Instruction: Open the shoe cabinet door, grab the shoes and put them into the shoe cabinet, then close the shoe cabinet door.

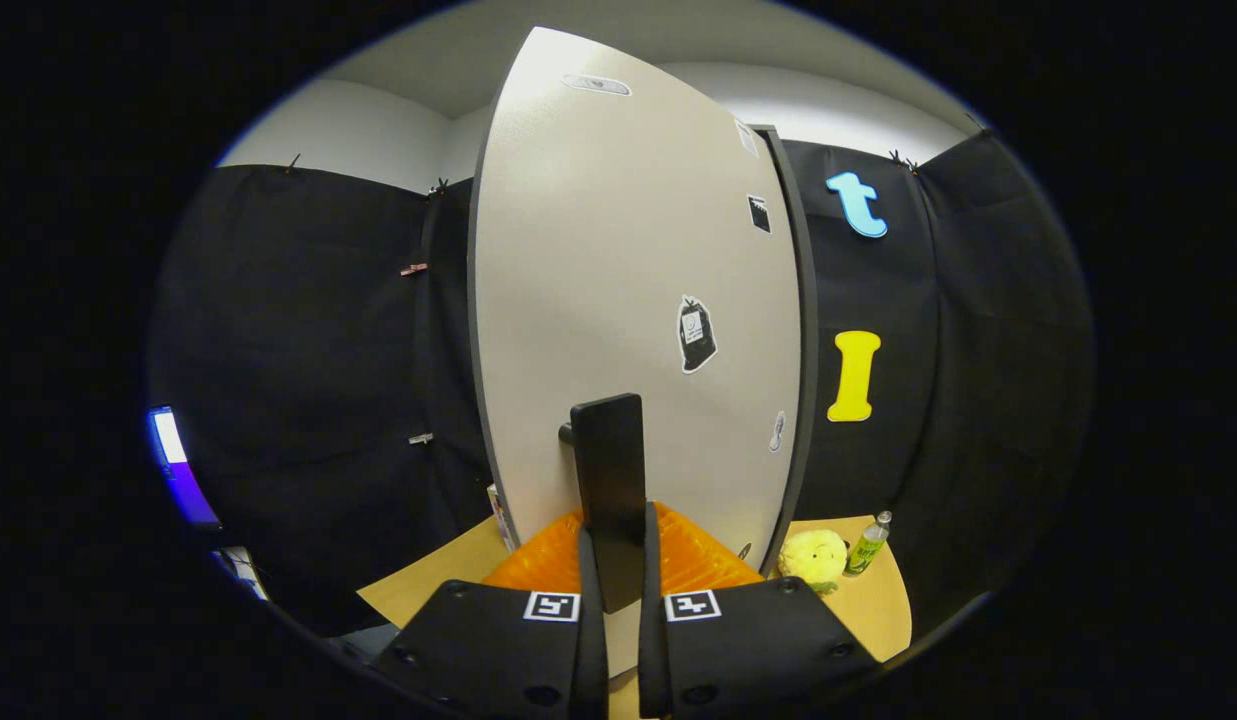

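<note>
The shoe cabinet's pale grey door (618,270) stands tall right ahead of me, with several stickers on it. A black bar handle (610,470) juts from the door's lower part. My gripper (620,565) is shut on that handle, both fingers pressing its lower end from either side. The door's dark edge (804,330) runs down its right side. I cannot tell from here how far the door is swung.
A wooden table top (883,610) lies below. On it, to the right of the door, sit a yellow plush toy (814,556) and a small green bottle (866,546). A lit screen (178,465) glows far to the left.
</note>
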Available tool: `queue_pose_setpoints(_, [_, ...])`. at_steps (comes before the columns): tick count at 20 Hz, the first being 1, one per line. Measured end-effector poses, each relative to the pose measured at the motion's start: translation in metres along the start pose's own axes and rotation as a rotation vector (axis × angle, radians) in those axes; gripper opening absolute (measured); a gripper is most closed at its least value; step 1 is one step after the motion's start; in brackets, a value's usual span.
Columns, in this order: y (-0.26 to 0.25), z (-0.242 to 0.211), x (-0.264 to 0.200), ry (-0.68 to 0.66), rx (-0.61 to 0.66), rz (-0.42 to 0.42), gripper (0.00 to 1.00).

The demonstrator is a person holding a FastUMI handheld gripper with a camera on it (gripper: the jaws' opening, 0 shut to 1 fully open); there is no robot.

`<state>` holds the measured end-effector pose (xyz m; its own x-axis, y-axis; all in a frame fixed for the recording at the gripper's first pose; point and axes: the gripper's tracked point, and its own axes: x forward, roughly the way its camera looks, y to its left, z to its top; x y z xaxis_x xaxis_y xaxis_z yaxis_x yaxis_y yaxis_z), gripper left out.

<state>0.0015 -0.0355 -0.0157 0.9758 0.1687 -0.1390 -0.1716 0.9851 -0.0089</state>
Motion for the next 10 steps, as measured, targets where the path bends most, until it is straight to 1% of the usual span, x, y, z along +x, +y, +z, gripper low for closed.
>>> queue_pose_setpoints(7, [-0.021,0.002,-0.010,-0.014,-0.004,-0.070,0.15])
queue_pose_setpoints(10, [-0.030,0.002,-0.011,-0.023,-0.002,-0.122,0.15])
